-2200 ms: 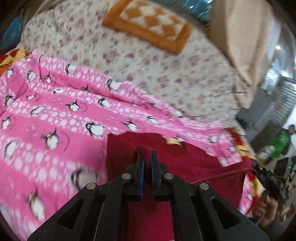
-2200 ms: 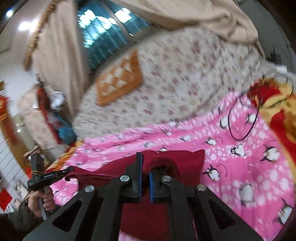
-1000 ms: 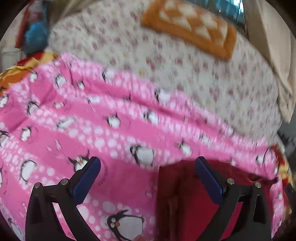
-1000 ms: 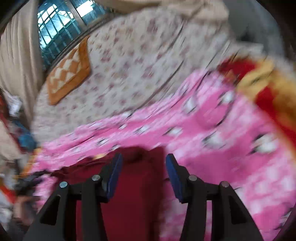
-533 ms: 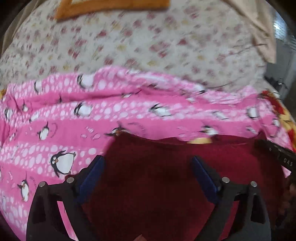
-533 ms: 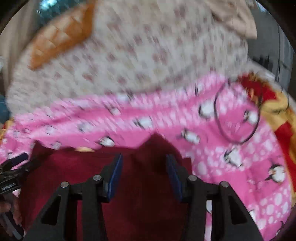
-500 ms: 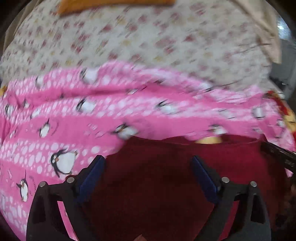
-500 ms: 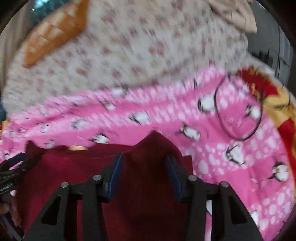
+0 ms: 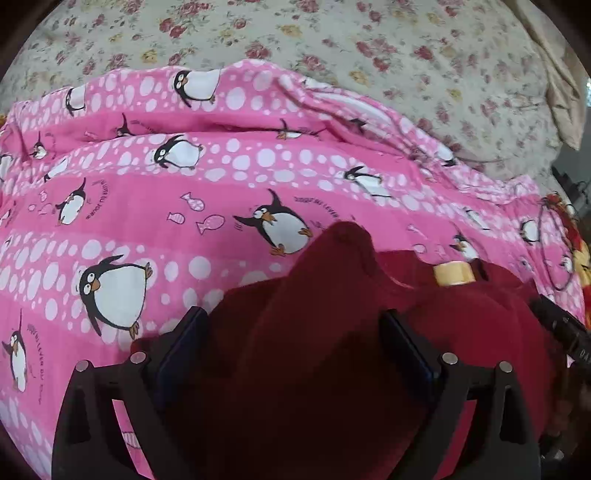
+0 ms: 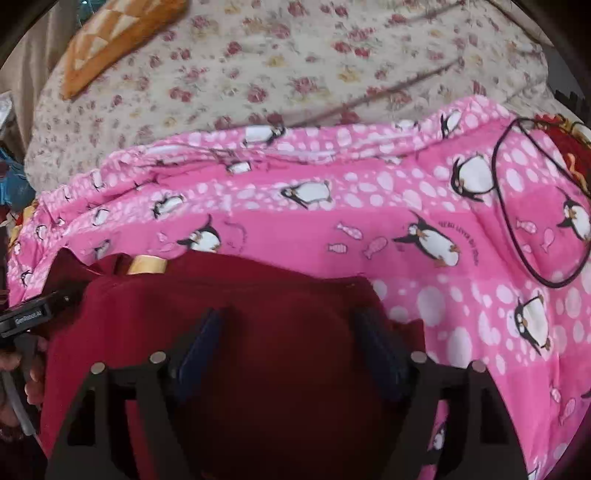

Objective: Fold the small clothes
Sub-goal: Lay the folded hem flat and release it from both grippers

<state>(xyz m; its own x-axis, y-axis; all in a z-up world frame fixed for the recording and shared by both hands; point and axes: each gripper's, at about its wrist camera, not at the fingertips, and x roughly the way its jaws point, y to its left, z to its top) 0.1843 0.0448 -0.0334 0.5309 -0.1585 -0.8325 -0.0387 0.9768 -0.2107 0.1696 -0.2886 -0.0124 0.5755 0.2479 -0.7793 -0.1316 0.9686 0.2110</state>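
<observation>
Maroon garment [image 9: 332,332] lies spread on the pink penguin-print blanket [image 9: 221,177], directly beneath both grippers. The left gripper [image 9: 291,354] has its jaws spread wide, and nothing is clamped between the blue pads [image 9: 183,343]; the cloth passes under the gap between them. A raised peak of the garment stands just ahead of this gripper, pointing toward the far side of the blanket. The right gripper [image 10: 290,350] also has its jaws apart, with the blue pads [image 10: 201,343] straddling a flat area of the same maroon garment [image 10: 236,306] and holding nothing.

A yellow neck label [image 9: 453,274] shows at the far edge of the garment, to the right of the peak in the left wrist view and at the upper left [image 10: 146,265] in the right wrist view. The garment's far edge runs roughly straight in the right wrist view.

Beyond the garment, the pink blanket [image 10: 406,206] is rumpled along its far border. A thin black loop of cord [image 10: 517,236] rests on the blanket to the right. A floral bedsheet [image 10: 295,66] lies beyond the blanket, and an orange checked cushion [image 10: 114,33] sits on it at the upper left.
</observation>
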